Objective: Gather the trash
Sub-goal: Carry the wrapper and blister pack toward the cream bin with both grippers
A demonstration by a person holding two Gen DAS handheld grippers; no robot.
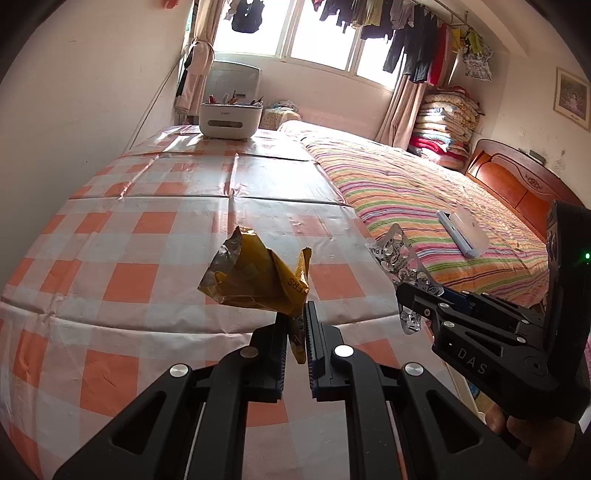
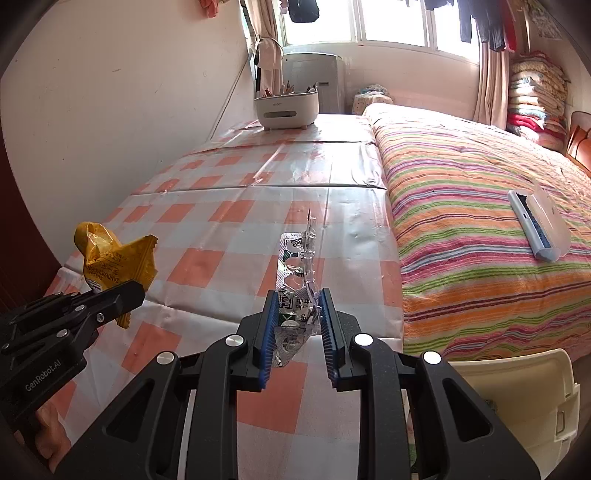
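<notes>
left gripper clamped a yellow wrapper; right gripper clamped a blister pack, both above the checked bench.

Setting: a lived-in bedroom in a home. Evidence: a double bed with a striped multicolour cover and a carved wooden headboard; folded quilts stacked in the corner by the window; laundry hung on a rail across the window; tied-back curtains; a framed picture on the wall; a table under an orange-and-white checked plastic cloth, pushed against the bed's side, with a white desk organizer holding pens at its far edge.
</notes>
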